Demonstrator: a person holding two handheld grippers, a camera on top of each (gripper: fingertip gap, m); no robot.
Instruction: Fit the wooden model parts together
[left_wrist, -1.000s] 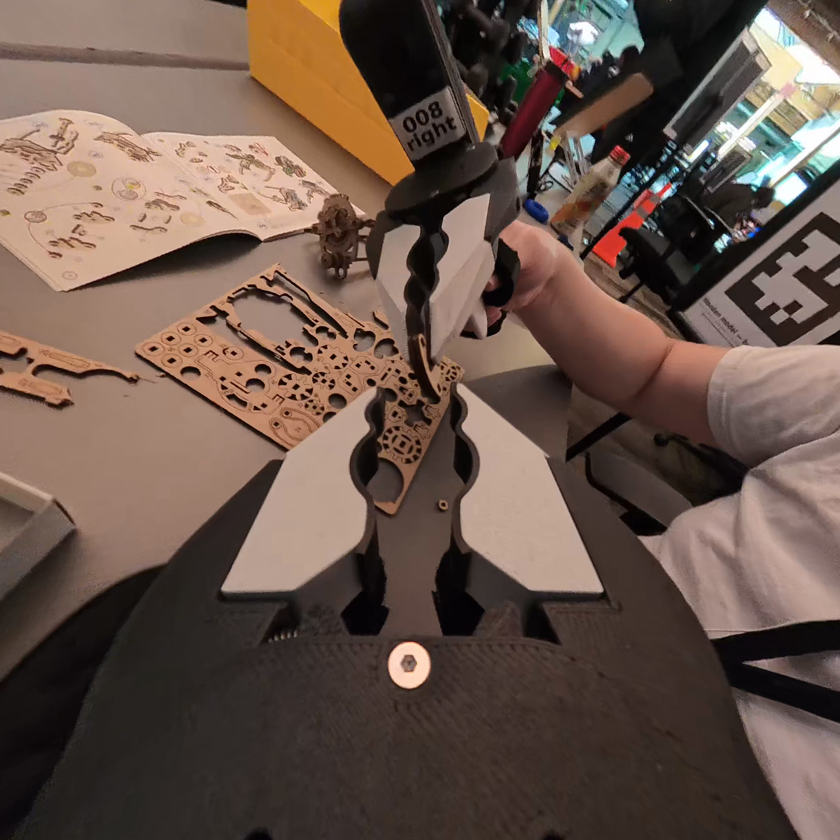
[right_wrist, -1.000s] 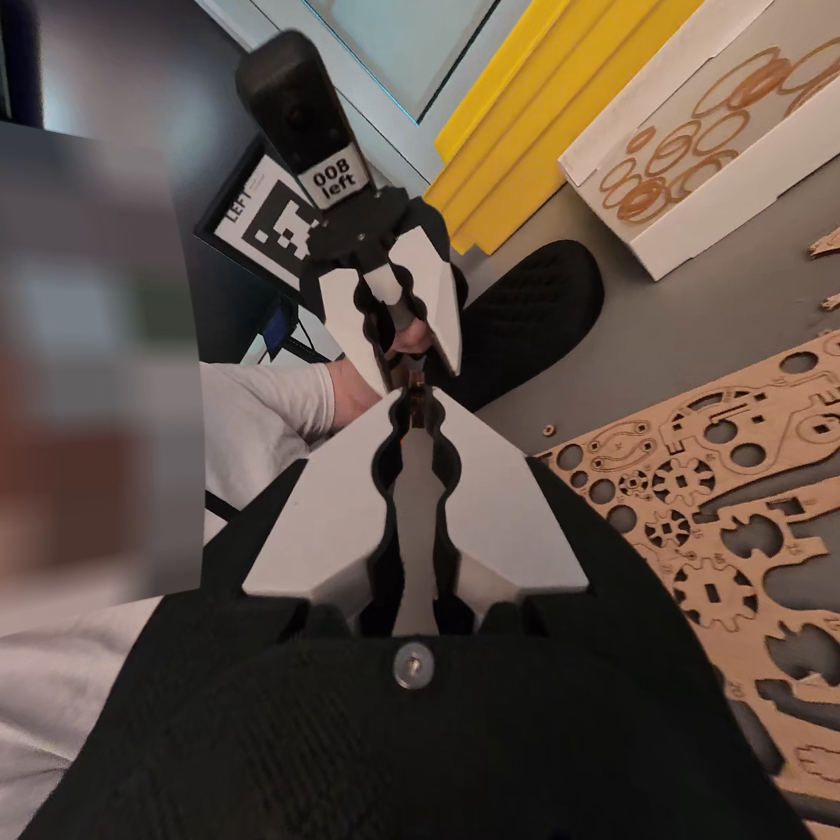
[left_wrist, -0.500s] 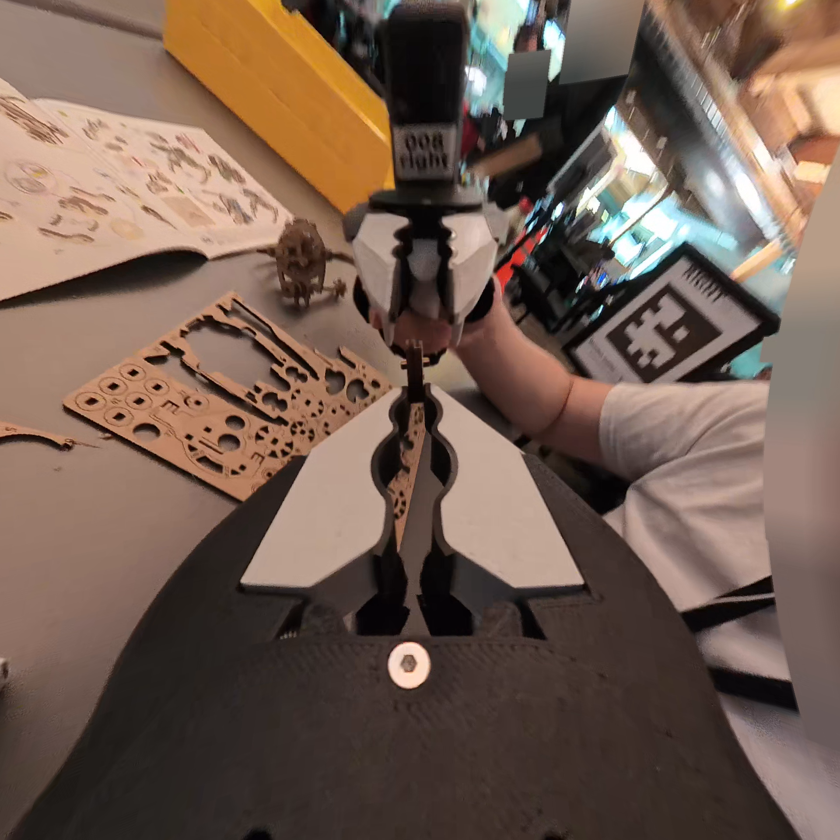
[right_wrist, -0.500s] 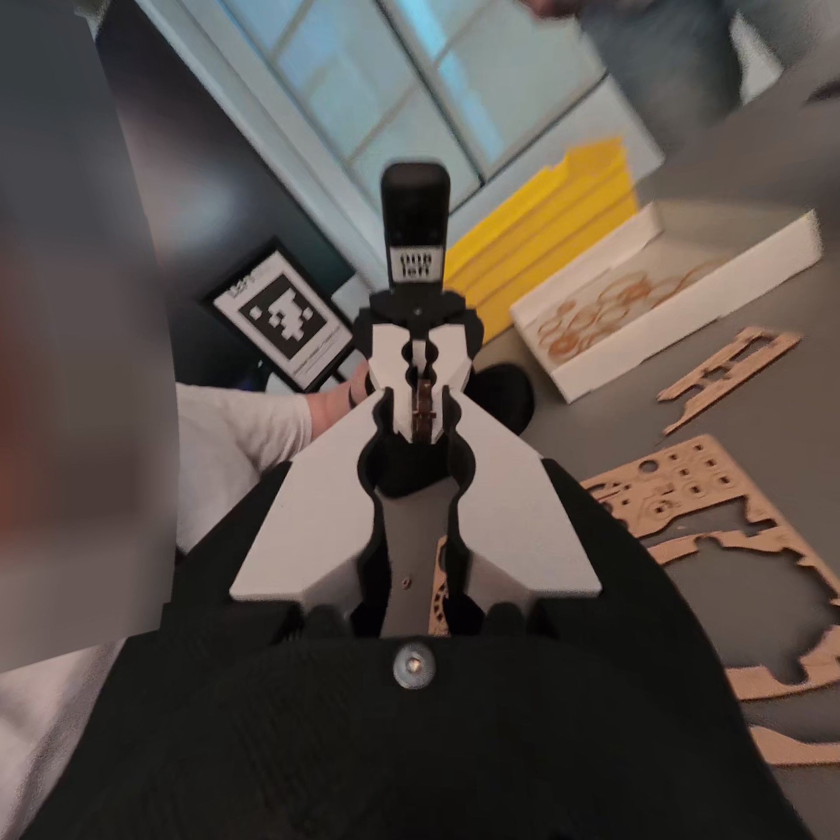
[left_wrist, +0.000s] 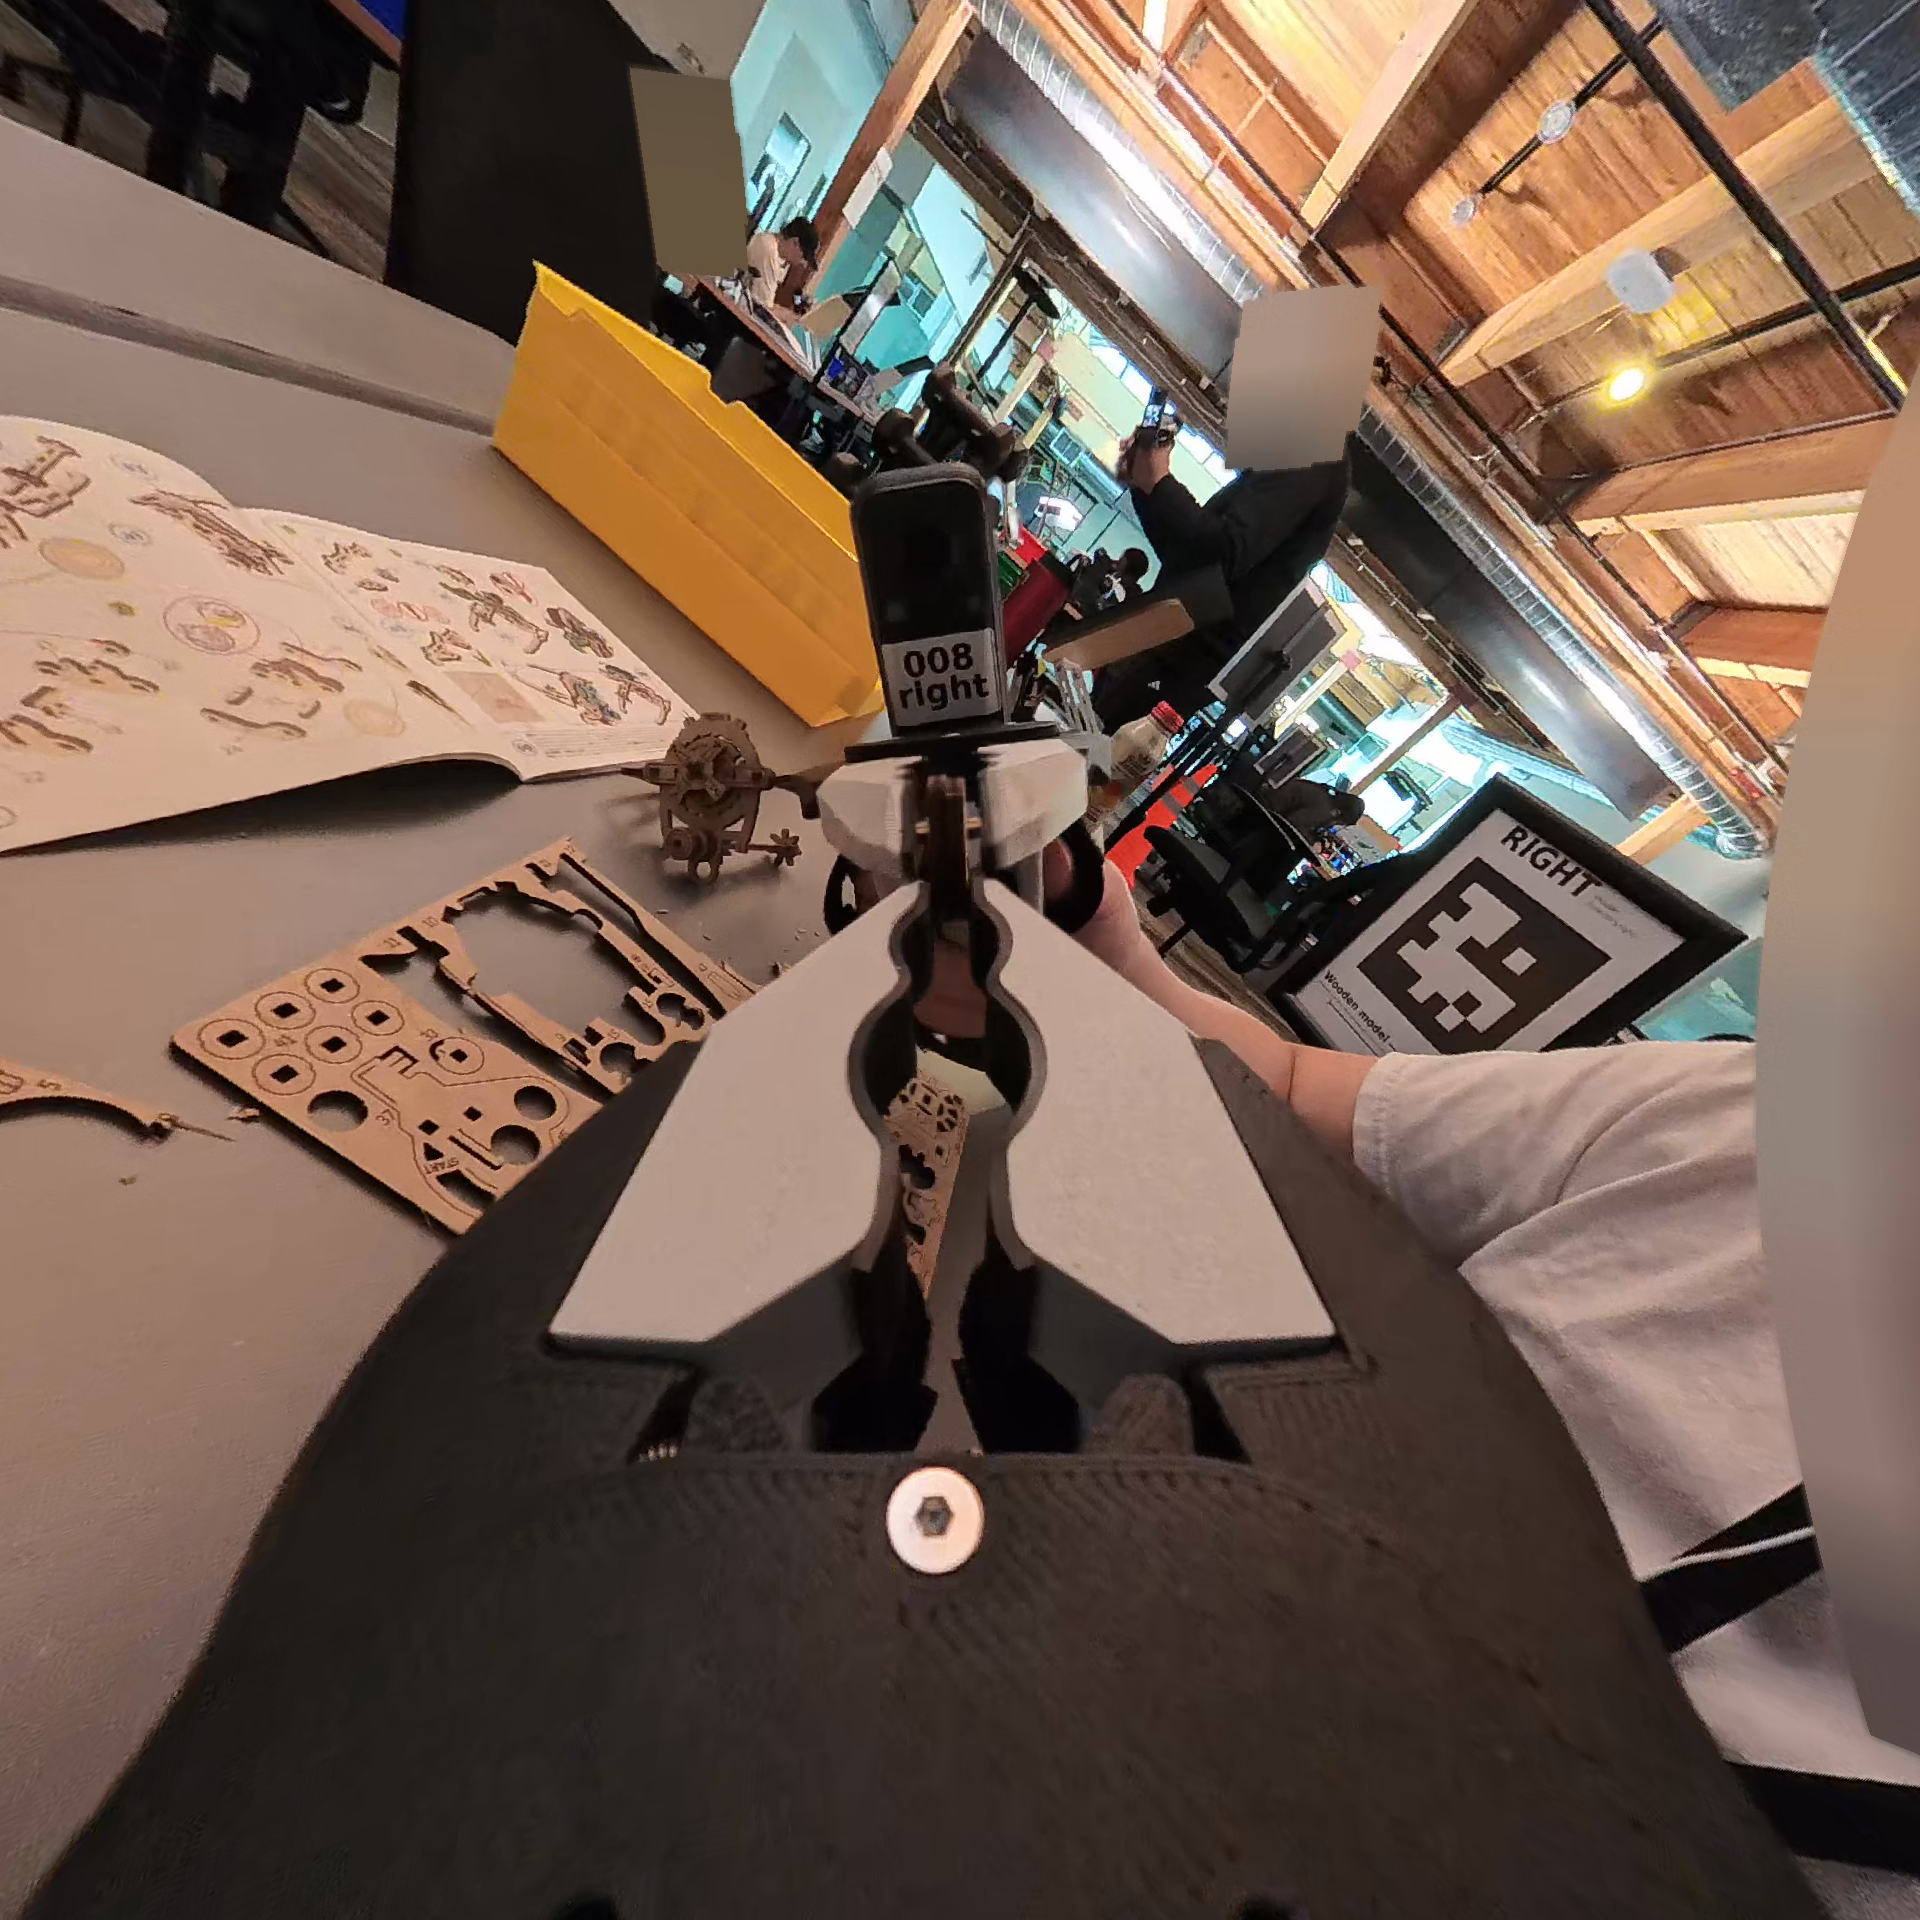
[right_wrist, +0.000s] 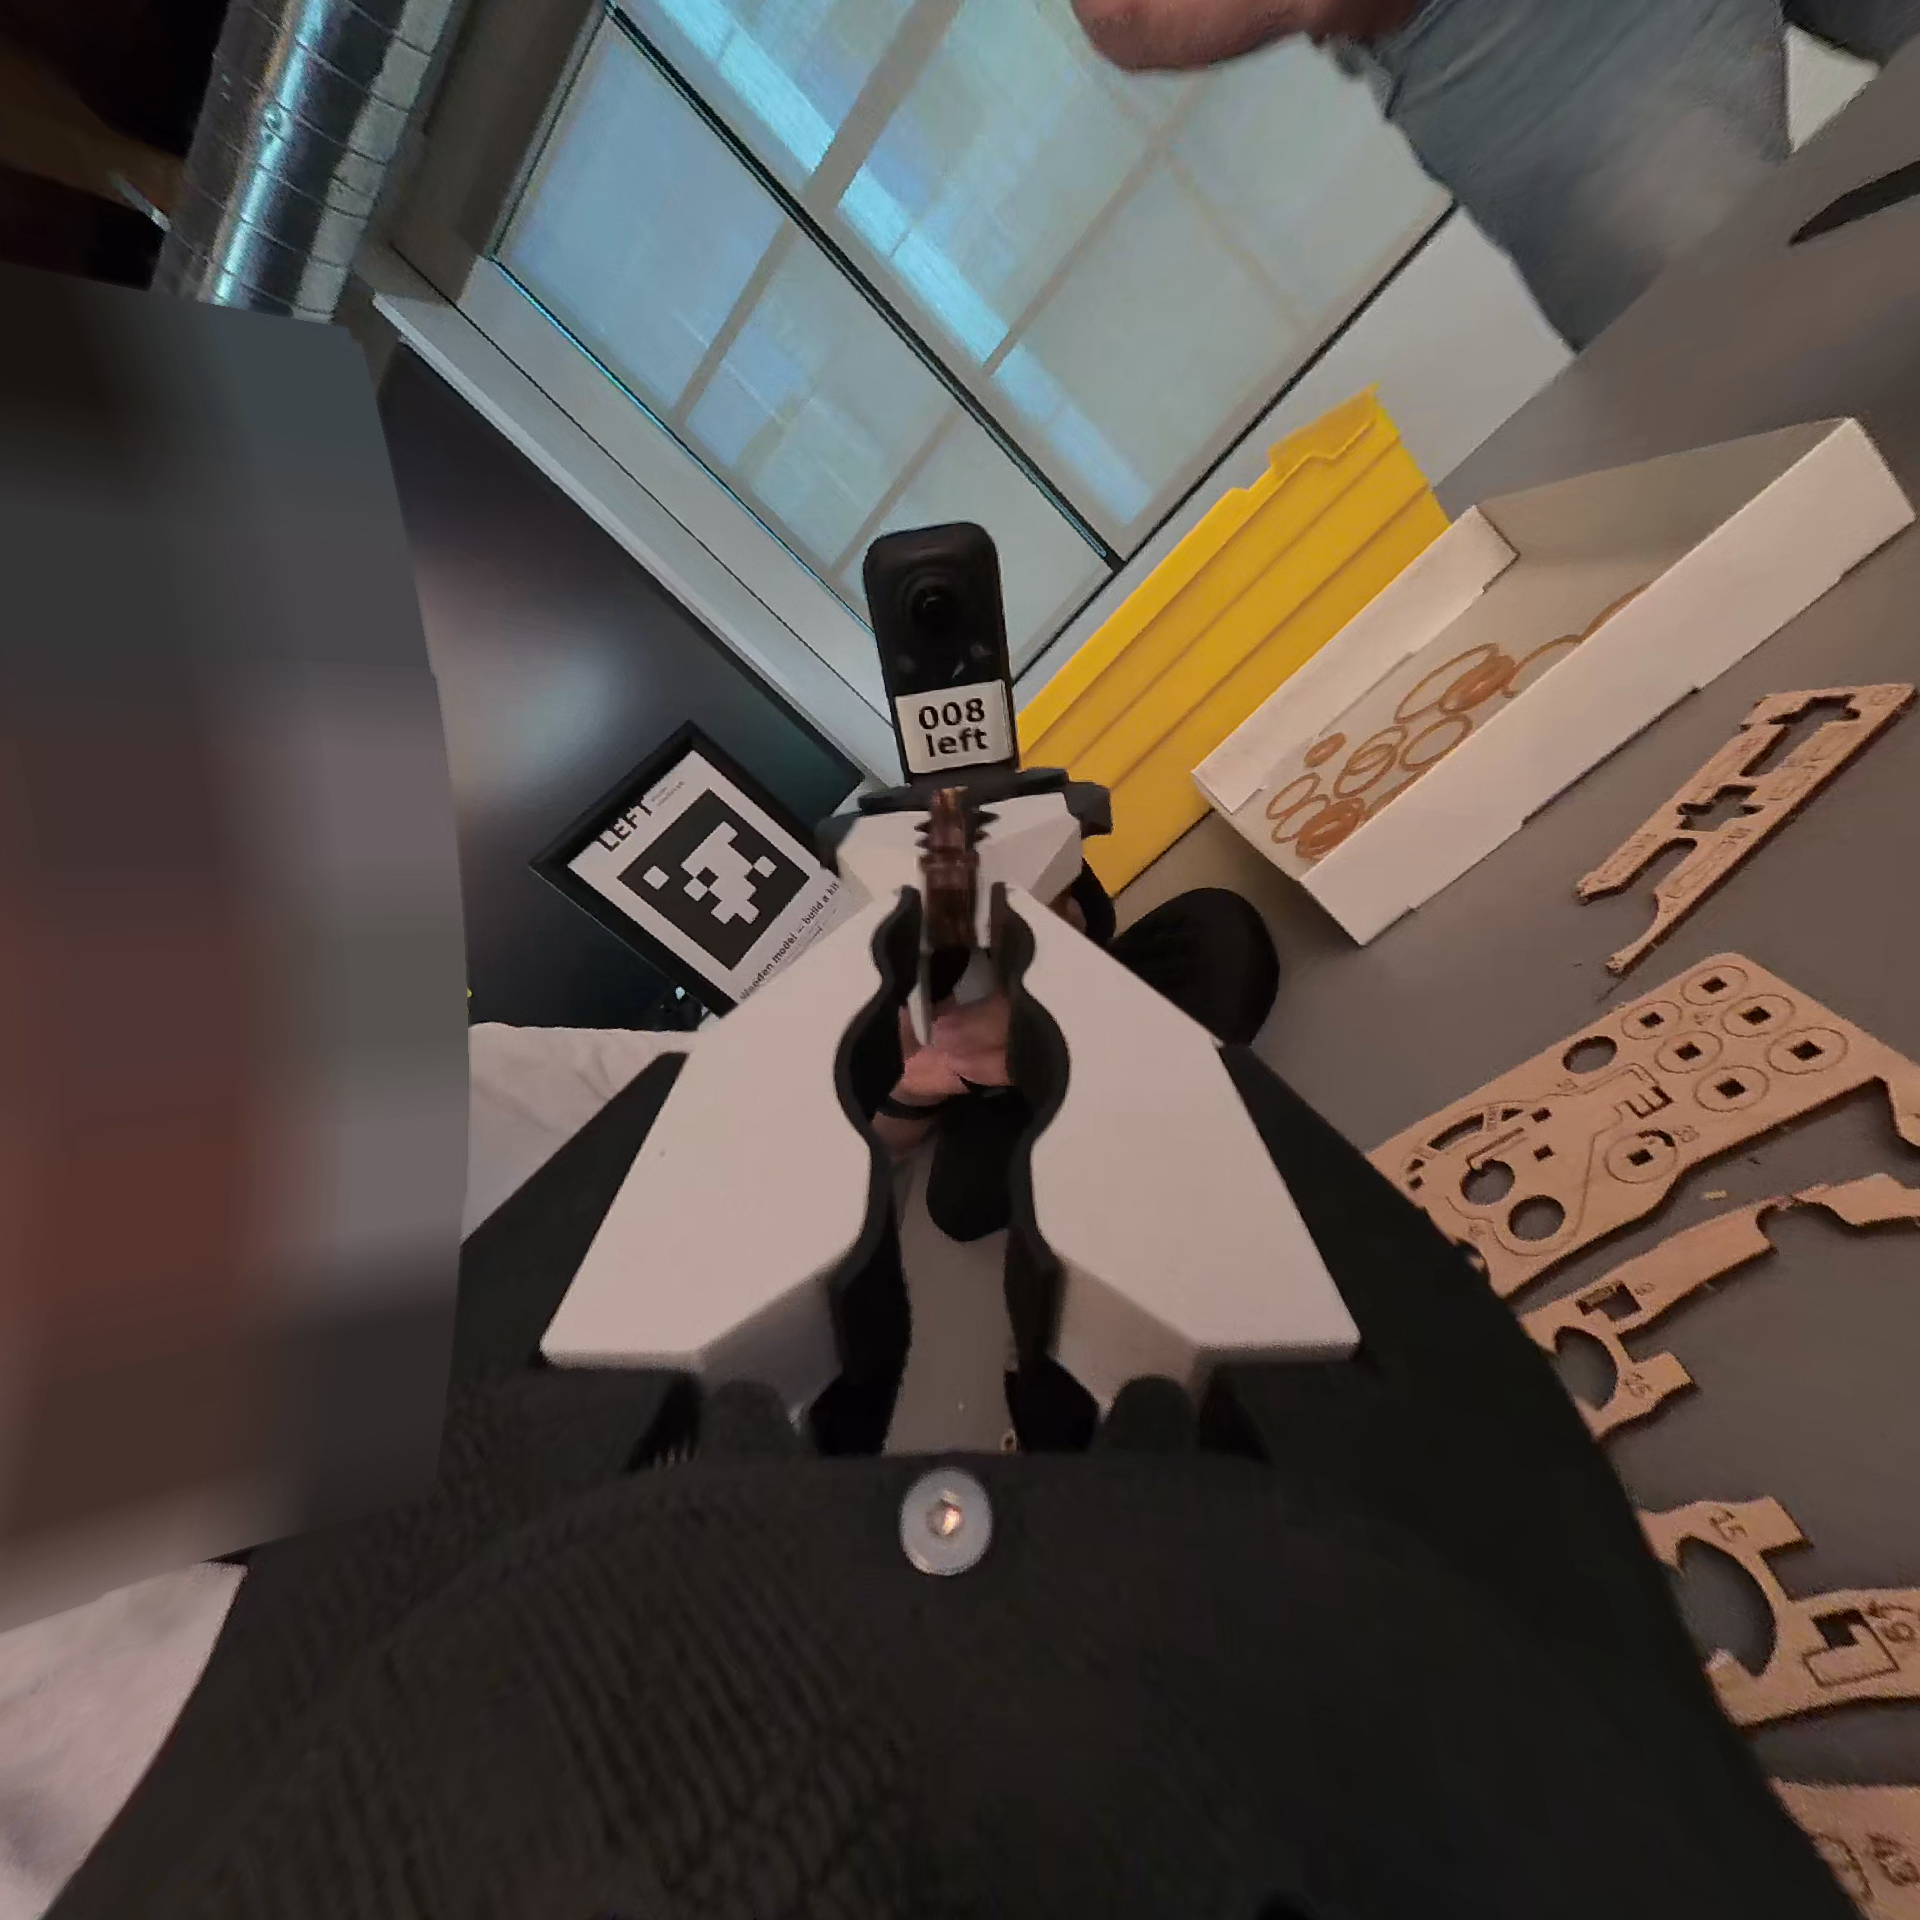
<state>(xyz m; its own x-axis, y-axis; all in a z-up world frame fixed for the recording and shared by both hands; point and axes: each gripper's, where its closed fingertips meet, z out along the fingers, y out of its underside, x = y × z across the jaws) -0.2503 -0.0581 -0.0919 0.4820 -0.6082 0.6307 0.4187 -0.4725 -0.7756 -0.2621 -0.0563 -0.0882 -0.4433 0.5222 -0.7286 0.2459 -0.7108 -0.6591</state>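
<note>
1. Right now the part, a thin dark wooden piece, hangs in the air off the table edge, between the two grippers. It is edge-on to both cameras, so its outline cannot be read.
2. Its long axis seems to run along the line joining the grippers, which point nose to nose.
3. The left gripper is clamped on the part, its tips drawn almost together around the wood.
4. The right gripper has its tips on either side of the part's near end with slim gaps showing. I cannot tell whether it is pinching or only bracketing.
5. The part lies straight ahead of each gripper, so the next move is probably a push along that shared line. Any sideways tilt would likely jam the thin wood.
6. Whether this is one piece or two already meeting is unclear.
7. Farther out, the punched sheet lies flat on the table, with a gear assembly beyond it.
</note>
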